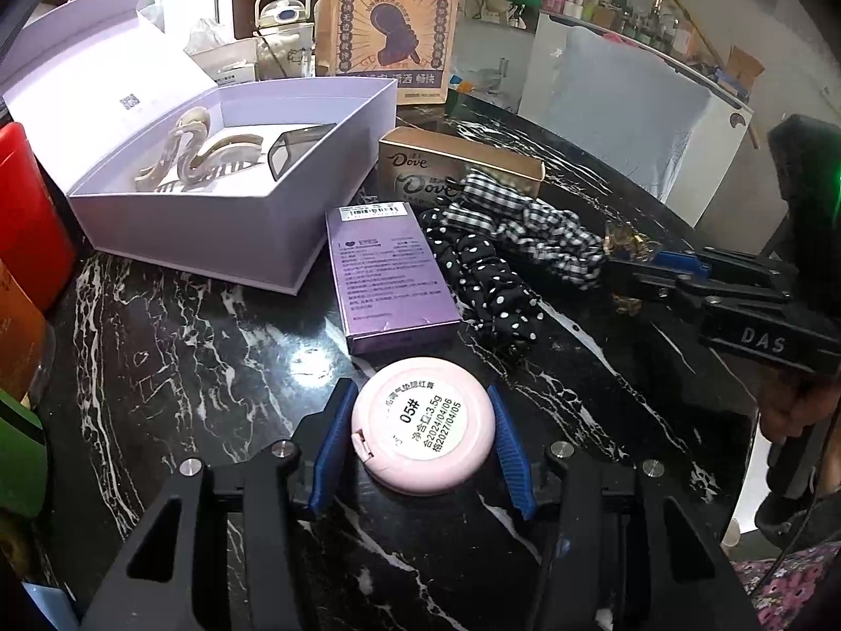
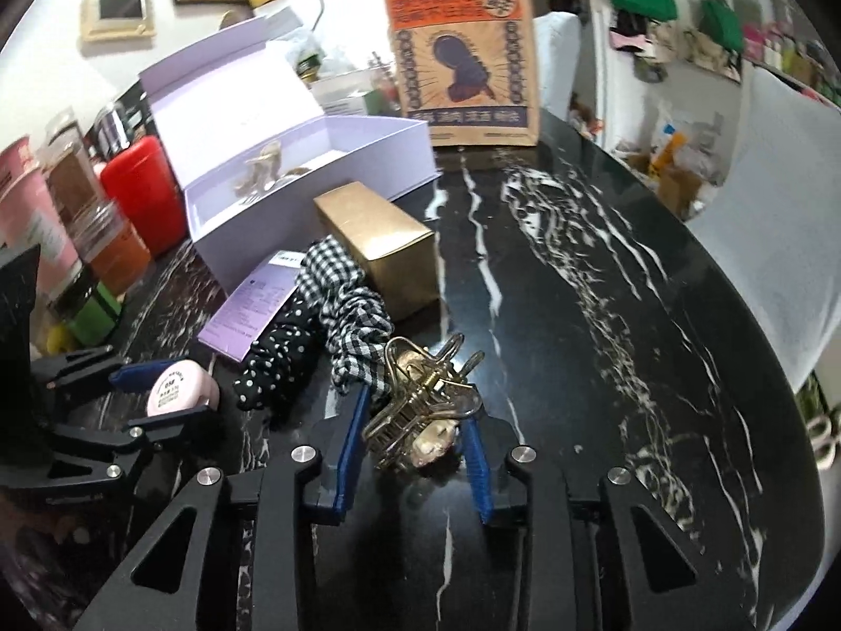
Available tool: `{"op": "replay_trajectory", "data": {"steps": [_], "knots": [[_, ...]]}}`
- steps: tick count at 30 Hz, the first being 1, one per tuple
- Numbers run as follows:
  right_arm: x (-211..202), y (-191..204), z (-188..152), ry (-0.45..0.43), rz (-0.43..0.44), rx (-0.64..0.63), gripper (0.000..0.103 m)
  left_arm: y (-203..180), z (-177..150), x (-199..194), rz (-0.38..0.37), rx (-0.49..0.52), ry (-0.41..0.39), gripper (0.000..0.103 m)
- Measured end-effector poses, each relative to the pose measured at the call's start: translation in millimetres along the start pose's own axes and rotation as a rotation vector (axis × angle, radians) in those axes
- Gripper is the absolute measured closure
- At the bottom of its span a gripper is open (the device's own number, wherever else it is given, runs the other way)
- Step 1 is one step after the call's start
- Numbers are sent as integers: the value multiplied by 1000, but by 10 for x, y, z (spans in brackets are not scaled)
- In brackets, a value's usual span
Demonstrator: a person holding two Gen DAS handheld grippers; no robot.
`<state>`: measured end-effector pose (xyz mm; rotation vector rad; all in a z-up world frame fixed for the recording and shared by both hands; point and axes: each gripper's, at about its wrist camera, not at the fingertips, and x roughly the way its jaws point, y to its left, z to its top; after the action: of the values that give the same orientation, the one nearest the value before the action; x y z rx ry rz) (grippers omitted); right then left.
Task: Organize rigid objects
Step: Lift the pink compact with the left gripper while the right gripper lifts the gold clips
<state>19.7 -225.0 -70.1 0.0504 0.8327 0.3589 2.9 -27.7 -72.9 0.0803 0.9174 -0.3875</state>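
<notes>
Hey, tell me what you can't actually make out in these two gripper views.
- Left wrist view: the pink compact touches the right pad, but the left hand-held gripper's grip is uncertain.
- Right wrist view: the gold hair claw's underside is hidden by its own body and the right hand-held gripper.
- Left wrist view: the lavender box's near wall hides its floor.
</notes>
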Motion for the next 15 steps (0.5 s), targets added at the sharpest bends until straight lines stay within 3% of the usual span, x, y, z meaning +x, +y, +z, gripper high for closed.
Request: {"op": "replay_trajectory", "data": {"steps": [7, 15], "knots": [[-135, -11, -60, -6, 19, 46, 70, 23, 22, -26, 2, -3, -7, 53], [-157, -47, -132, -14, -55, 60, 69, -2, 17, 9, -1, 6, 3, 53]]}}
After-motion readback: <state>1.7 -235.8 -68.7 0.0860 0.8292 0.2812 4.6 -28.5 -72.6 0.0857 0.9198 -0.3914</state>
